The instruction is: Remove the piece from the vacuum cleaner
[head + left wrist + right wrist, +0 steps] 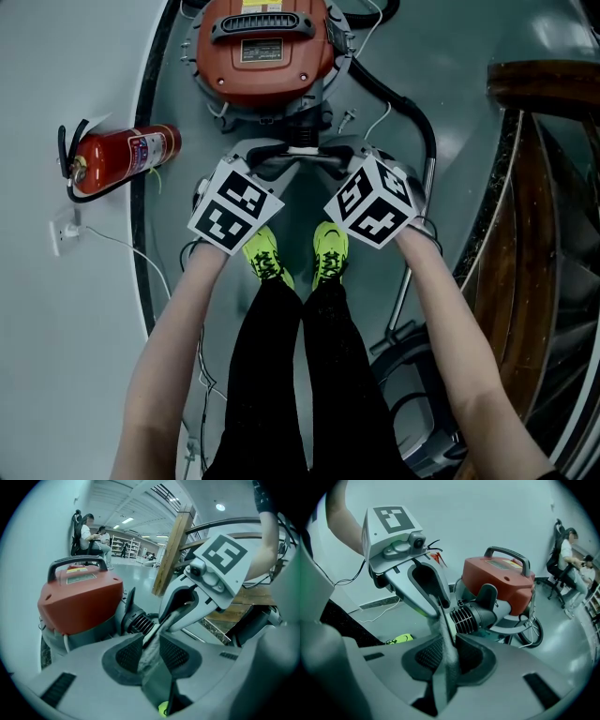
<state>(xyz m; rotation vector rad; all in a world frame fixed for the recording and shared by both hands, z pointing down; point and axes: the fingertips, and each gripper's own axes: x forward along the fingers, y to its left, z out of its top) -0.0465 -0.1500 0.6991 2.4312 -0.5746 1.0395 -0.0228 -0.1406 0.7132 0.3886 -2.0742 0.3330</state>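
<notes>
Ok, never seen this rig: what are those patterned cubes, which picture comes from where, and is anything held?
No robot: a person holds a gripper in each hand; the patterned cubes are part of them. The head view looks down from the person's head at their yellow shoes; the other two views ride on the grippers. On the floor are an orange vacuum cleaner and, by the wall, a red fire extinguisher. Both the left gripper and the right gripper have their jaws closed on one thin grey piece by the vacuum cleaner.
</notes>
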